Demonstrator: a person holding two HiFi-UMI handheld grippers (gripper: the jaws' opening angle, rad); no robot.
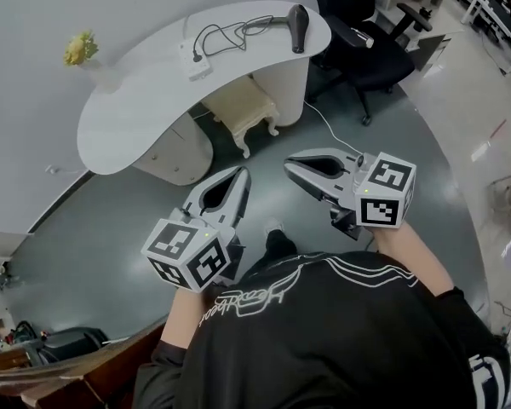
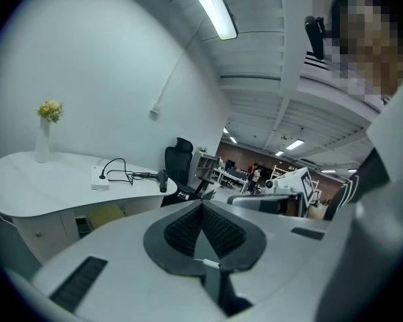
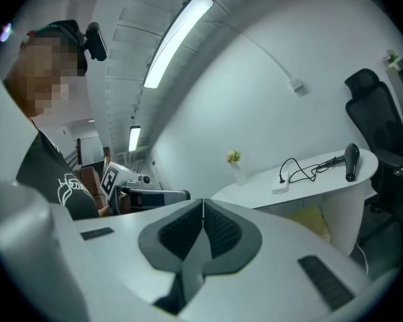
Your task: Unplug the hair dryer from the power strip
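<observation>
My left gripper [image 1: 241,175] and right gripper [image 1: 290,164], both closed on nothing, near. Far: black hair dryer [image 1: 299,26] on curved white table [image 1: 128,113], cord reaching white power strip [image 1: 196,61] to its left.

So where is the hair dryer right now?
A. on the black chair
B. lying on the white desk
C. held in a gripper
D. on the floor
B: the hair dryer lies on the white desk, its cord running to the power strip.
</observation>
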